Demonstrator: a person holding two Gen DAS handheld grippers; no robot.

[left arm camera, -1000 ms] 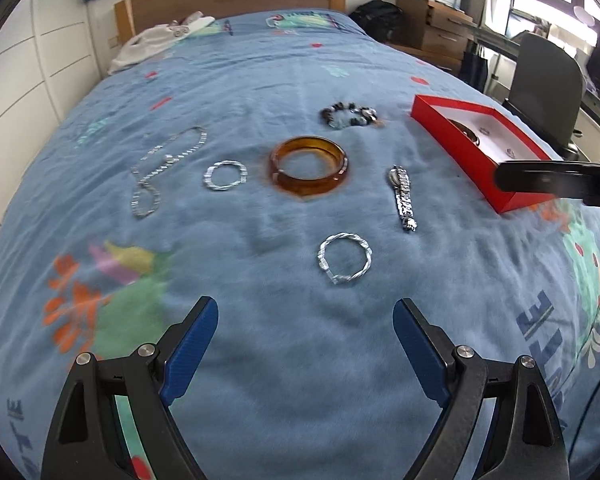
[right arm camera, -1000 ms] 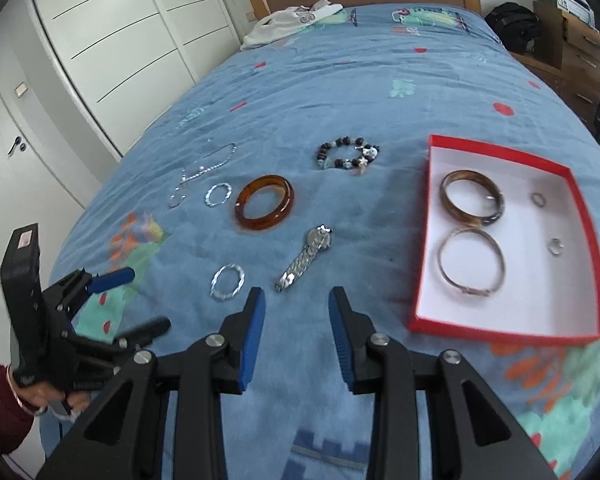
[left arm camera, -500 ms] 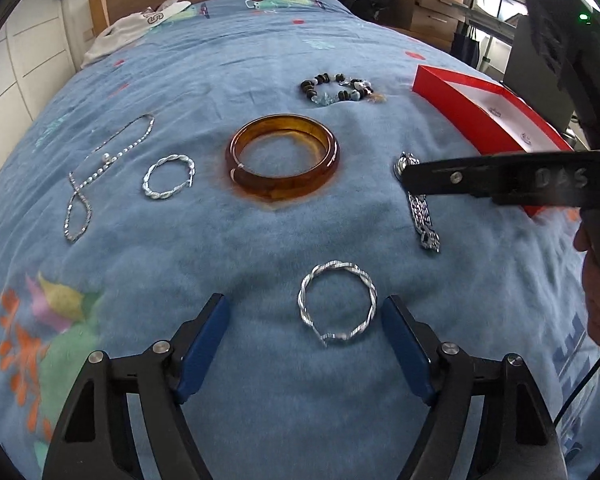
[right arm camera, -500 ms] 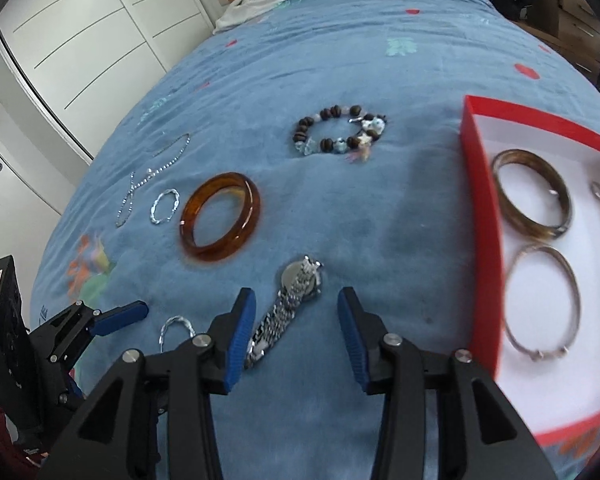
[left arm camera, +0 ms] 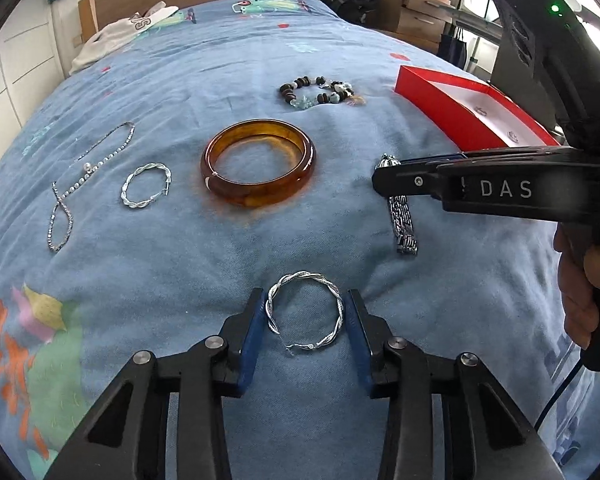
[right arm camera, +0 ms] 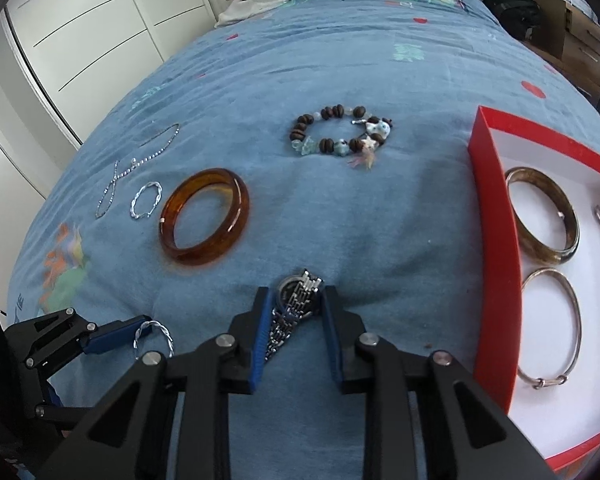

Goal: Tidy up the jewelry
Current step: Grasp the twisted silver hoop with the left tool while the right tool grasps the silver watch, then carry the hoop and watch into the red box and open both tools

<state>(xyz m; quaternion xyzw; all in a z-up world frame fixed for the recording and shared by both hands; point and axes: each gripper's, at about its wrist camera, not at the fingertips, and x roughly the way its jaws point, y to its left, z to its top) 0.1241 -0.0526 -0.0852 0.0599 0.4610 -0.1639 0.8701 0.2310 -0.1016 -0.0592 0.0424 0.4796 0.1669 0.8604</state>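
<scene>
Left gripper (left arm camera: 306,318) low on the blue bedspread (left arm camera: 188,80), pads flanking a twisted silver hoop (left arm camera: 306,314), at or just beside its rim; clamped or not, cannot tell. Right gripper (right arm camera: 293,314) likewise straddling a silver watch (right arm camera: 296,302), pads close beside the band, contact unclear. Amber bangle (left arm camera: 258,167) at 12 o'clock from the hoop, smaller twisted hoop (left arm camera: 146,185) and silver chain (left arm camera: 90,184) toward 10, beaded bracelet (left arm camera: 320,94) beyond. Red box (right arm camera: 496,248) at 3 o'clock from the watch, holding two bangles.
</scene>
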